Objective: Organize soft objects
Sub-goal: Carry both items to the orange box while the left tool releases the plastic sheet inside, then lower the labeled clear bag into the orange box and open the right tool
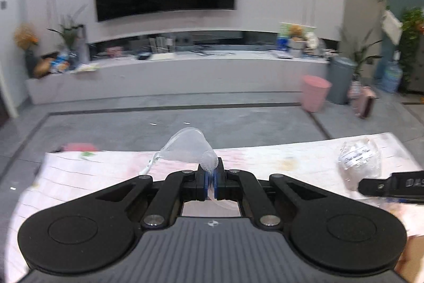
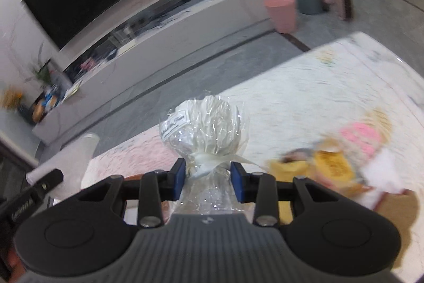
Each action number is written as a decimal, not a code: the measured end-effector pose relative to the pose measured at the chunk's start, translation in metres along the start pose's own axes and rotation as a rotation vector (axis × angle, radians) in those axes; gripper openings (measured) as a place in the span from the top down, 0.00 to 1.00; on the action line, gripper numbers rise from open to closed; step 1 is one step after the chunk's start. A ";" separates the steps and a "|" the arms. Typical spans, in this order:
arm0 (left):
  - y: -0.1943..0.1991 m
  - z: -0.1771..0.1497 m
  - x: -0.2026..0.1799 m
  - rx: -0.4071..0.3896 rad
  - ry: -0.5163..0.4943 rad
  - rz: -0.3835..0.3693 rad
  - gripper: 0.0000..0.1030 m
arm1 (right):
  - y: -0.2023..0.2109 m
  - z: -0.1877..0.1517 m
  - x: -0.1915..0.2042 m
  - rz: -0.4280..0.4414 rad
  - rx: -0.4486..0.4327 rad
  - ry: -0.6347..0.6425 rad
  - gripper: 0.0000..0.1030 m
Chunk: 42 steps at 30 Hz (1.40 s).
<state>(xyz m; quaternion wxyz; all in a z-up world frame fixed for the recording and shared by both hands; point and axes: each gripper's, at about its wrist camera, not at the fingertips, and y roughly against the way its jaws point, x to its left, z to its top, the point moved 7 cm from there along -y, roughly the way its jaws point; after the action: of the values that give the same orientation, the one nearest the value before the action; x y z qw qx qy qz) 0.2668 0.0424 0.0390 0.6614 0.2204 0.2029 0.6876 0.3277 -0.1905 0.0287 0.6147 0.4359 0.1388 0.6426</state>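
A pale patterned table (image 1: 265, 158) spans both views, with a blurred pile of yellow and pink soft things (image 2: 344, 155) at its right. The right gripper (image 2: 209, 177) stands wide apart around the tied neck of a cellophane-wrapped bundle (image 2: 206, 129); the left pad seems to touch the wrap, the right one stays clear. The left gripper (image 1: 211, 181) is pinched tight on a thin clear bag (image 1: 188, 147), which stands up above the table.

The left hand-held gripper (image 1: 211, 183) is black with blue pads, as is the right hand-held gripper (image 2: 208, 183). The cellophane-wrapped bundle (image 2: 205, 130) is clear over white, tied with white ribbon. The tablecloth (image 1: 265, 161) is pale pink, the bin (image 1: 315, 93) pink.
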 end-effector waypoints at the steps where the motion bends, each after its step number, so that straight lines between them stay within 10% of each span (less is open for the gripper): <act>1: 0.000 -0.002 0.012 0.004 0.004 0.013 0.96 | -0.002 -0.003 0.015 0.016 0.011 0.024 0.65; 8: -0.016 -0.039 0.052 0.115 -0.021 0.022 0.96 | -0.015 -0.045 0.114 0.187 0.090 0.163 0.65; 16: -0.051 -0.062 0.055 0.192 -0.025 -0.069 0.94 | -0.047 -0.089 0.144 0.194 0.159 0.289 0.65; 18: -0.056 -0.071 0.056 0.232 0.001 -0.100 0.87 | -0.056 -0.094 0.137 0.200 0.173 0.295 0.65; 22: -0.061 -0.084 0.061 0.293 0.091 -0.109 0.39 | -0.073 -0.095 0.117 0.174 0.185 0.294 0.65; 28: -0.032 -0.070 0.063 0.222 0.032 -0.037 0.24 | -0.077 -0.089 0.102 0.199 0.170 0.255 0.66; 32: -0.021 -0.069 0.059 0.306 0.029 -0.126 0.18 | -0.070 -0.089 0.102 0.204 0.162 0.254 0.66; 42: 0.027 -0.086 0.085 0.272 0.018 0.161 0.20 | -0.060 -0.099 0.111 0.212 0.149 0.307 0.66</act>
<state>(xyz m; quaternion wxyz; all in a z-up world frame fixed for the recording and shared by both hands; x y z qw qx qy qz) 0.1933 0.1277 -0.0128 0.5662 0.3174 0.2820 0.7065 0.3108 -0.0413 -0.0286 0.4809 0.3893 0.2315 0.7507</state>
